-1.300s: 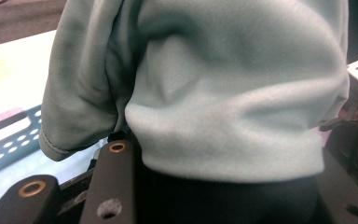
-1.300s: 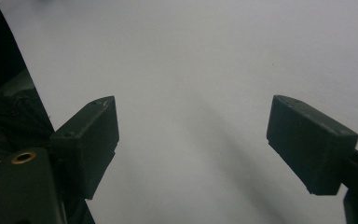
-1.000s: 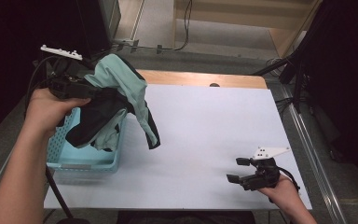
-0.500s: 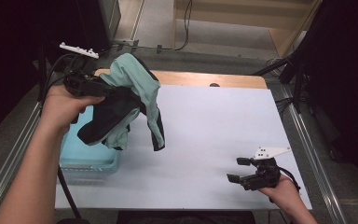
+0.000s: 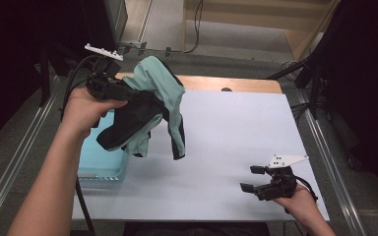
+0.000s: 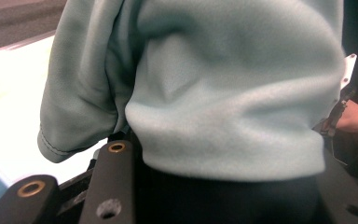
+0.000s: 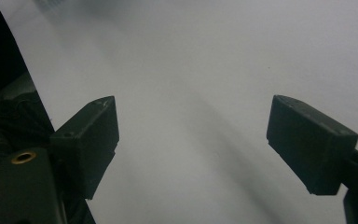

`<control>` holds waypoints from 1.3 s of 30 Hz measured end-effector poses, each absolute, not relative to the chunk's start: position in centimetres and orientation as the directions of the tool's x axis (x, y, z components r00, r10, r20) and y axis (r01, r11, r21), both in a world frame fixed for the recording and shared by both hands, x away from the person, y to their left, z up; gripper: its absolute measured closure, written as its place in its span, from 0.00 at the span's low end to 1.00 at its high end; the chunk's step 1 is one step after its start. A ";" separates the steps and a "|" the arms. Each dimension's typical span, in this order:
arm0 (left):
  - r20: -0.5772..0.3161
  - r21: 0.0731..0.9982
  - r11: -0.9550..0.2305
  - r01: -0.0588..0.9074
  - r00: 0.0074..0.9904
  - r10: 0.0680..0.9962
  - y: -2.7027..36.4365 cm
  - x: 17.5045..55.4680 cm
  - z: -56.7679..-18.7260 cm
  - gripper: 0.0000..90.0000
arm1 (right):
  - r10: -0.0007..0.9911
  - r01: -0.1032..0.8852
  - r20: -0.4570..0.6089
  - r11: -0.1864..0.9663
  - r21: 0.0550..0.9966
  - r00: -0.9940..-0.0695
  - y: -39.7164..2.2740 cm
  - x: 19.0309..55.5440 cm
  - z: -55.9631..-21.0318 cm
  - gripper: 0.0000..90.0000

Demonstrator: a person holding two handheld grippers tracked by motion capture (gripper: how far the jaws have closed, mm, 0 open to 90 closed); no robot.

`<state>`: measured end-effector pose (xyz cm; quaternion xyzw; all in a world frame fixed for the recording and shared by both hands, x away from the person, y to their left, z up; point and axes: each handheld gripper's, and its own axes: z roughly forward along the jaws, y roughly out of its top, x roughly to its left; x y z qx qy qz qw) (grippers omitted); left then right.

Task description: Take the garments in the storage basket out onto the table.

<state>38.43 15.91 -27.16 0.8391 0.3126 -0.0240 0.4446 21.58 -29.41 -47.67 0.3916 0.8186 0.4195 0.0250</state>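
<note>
The left gripper (image 5: 128, 93) is raised above the left side of the white rectangular table (image 5: 236, 142), its jaws closed partway on a soft mint-green and black fleece garment (image 5: 147, 113). The cloth is bunched between the jaws and hangs down from them in folds — one black-edged strip dangles lowest, over the table just right of the basket. In the left gripper view the mint fleece (image 6: 223, 93) drapes over the jaws, with dark fabric wedged between them at the bottom.

Below the garment, at the table's left edge, sits a light blue plastic basket (image 5: 101, 164); the hanging cloth overlaps its near corner in the high view, but whether it touches the rim is not clear.

The right gripper (image 5: 253, 179) rests low near the table's front right corner, well apart from the garment. Its jaws stand wide apart with nothing between them — in the right gripper view, bare white tabletop (image 7: 205, 70) lies between the two black pads (image 7: 91, 135).
</note>
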 end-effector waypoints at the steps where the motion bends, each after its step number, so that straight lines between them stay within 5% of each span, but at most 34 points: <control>1: -0.316 0.731 -0.412 0.544 0.805 0.503 15.7 38.5 -27.2 0.61 | 0.662 0.620 0.288 0.341 0.706 -0.692 -29.4 21.6 -47.7 0.17; 39: -0.331 0.717 -0.453 0.530 0.830 0.449 8.7 38.4 -32.6 0.61 | 0.664 0.618 0.287 0.335 0.711 -0.690 -29.7 21.6 -47.6 0.17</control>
